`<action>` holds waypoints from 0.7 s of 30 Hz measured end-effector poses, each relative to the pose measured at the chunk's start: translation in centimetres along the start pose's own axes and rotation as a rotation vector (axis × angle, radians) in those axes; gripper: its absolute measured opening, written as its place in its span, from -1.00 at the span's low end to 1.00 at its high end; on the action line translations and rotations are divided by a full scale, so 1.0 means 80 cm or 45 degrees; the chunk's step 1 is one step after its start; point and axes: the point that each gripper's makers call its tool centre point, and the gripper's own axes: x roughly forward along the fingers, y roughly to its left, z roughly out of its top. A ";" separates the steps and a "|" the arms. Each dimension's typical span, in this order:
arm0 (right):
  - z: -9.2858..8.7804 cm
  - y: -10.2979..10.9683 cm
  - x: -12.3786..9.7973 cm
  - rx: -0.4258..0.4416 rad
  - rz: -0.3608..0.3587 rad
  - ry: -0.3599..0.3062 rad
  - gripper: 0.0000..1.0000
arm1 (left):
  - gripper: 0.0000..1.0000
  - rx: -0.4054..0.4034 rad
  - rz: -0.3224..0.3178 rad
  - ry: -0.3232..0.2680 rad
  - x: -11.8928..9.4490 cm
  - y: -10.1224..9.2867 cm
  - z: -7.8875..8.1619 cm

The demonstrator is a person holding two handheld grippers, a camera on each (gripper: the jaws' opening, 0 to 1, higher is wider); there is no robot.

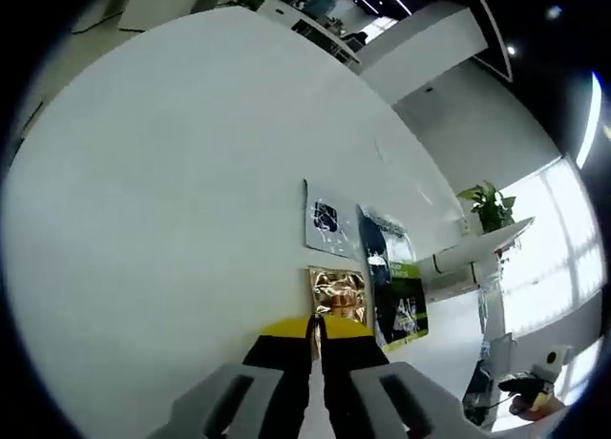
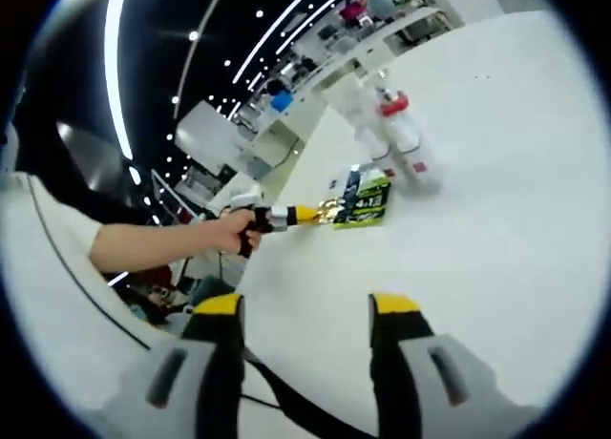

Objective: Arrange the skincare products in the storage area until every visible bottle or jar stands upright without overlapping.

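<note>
My left gripper point(image 1: 317, 326) has its yellow-tipped jaws pressed together on the near edge of a gold foil sachet point(image 1: 337, 293) lying on the white table point(image 1: 172, 219). Beyond it lie a green-and-black packet point(image 1: 402, 310), a dark blue packet point(image 1: 382, 240) and a white packet with a black print point(image 1: 327, 219). In the right gripper view a hand holds that left gripper point(image 2: 307, 213) against the gold sachet point(image 2: 330, 209), beside the green packet point(image 2: 368, 200). Two white bottles point(image 2: 409, 145), one red-capped, sit just past the packets. My right gripper point(image 2: 305, 305) is open over bare table.
The table point(image 2: 496, 258) stretches wide and bare around the packets. A potted plant point(image 1: 489, 206) and white furniture stand past its far edge. Desks and ceiling lights fill the background. A person's sleeve point(image 2: 48, 239) and forearm reach in from the left.
</note>
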 end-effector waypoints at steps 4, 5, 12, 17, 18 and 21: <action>0.006 0.005 -0.002 -0.010 0.012 -0.025 0.01 | -0.92 0.009 0.011 -0.001 -0.001 0.001 0.000; 0.006 0.005 -0.003 -0.006 0.013 -0.030 0.01 | -0.90 0.016 0.014 -0.005 -0.001 -0.001 0.000; -0.001 0.006 -0.003 -0.012 0.022 -0.012 0.01 | -0.77 0.054 0.060 -0.010 -0.006 0.004 0.004; -0.008 0.008 -0.008 -0.014 0.026 -0.013 0.01 | -0.67 0.182 0.128 0.000 -0.019 0.007 -0.003; -0.010 0.008 -0.009 -0.019 0.028 -0.014 0.01 | -0.67 0.210 0.126 -0.002 -0.020 0.005 -0.003; -0.016 0.004 -0.008 0.003 0.025 -0.011 0.00 | -0.68 0.345 0.043 -0.086 -0.028 -0.017 0.011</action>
